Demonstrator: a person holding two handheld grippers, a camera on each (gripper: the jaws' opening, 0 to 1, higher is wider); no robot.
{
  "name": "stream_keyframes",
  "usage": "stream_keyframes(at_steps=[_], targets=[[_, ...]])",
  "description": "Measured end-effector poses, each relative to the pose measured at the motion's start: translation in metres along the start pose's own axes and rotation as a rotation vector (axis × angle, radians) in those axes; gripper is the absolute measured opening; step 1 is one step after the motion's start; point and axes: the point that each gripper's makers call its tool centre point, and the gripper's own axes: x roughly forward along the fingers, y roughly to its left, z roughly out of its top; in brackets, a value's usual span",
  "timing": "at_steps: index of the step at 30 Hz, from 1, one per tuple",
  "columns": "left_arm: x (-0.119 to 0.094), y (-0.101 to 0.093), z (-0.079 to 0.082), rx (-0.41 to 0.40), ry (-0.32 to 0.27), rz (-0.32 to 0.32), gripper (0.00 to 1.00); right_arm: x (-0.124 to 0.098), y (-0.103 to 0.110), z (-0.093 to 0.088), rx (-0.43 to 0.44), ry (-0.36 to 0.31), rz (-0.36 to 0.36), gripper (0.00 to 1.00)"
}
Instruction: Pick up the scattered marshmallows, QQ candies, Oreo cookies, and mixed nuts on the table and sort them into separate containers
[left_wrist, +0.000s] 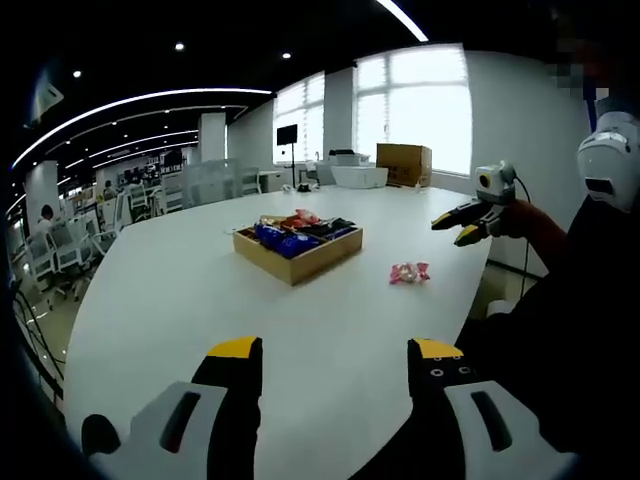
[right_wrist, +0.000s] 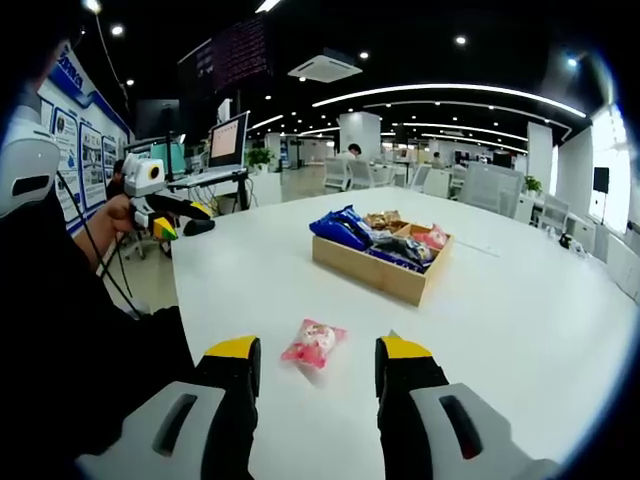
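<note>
Fingers (right_wrist: 396, 362) of the right gripper (right_wrist: 316, 362) standing apart and gripping nothing, hovering low over the white surface (right_wrist: 520, 300) with the pink-wrapped candy packet (right_wrist: 314, 344) lying flat just ahead of the tips, roughly between them. Seeing the same packet (left_wrist: 409, 272) from the left gripper (left_wrist: 336, 358), lying well ahead and to the right of its own spread, empty fingers (left_wrist: 236, 350). Sitting farther off beyond the packet, near the middle of the surface: the wooden tray (right_wrist: 372, 272), already holding blue-wrapped packs (right_wrist: 340, 228) and other snacks in its compartments; not telling which compartment takes the pink kind from here.

Judging the risks from this spot. Coming down too shallow and sliding the slick wrapper forward along the smooth surface instead of catching it. Closing on a loose wrapper edge only, and risking the packet slipping out on the way to the tray. Pressing the tips hard against the surface and scraping, or squashing soft contents by closing too firmly. Approaching off-centre, pushing the packet sideways with one finger and spinning it out of the gap. Carrying it over the tray too low and knocking the near wall or the piled packs. Dropping it into a wrong compartment, mixing the kinds. Crossing paths with the left gripper, now held out to the left of the right fingers, beyond the surface edge.
</note>
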Motion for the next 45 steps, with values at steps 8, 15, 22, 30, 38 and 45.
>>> stream_keyframes(at_steps=[8,15,22,30,38,45], targets=[[0.004,-0.005,-0.001,-0.002,0.004,-0.026,0.63,0.009,-0.003,-0.004,-0.003,0.024,0.008,0.38],[0.006,-0.008,-0.001,-0.001,0.004,-0.039,0.63,0.022,-0.004,-0.009,0.008,0.052,0.019,0.41],[0.009,-0.009,-0.004,-0.003,0.011,-0.048,0.63,0.037,-0.005,-0.012,0.016,0.083,0.030,0.41],[0.008,-0.008,-0.007,-0.015,0.014,-0.045,0.62,0.050,0.000,-0.017,0.024,0.110,0.053,0.44],[0.009,-0.008,-0.012,-0.021,0.020,-0.047,0.62,0.062,0.002,-0.020,0.037,0.122,0.060,0.48],[0.009,-0.008,-0.014,-0.025,0.022,-0.045,0.62,0.074,0.012,-0.022,0.054,0.128,0.076,0.48]])
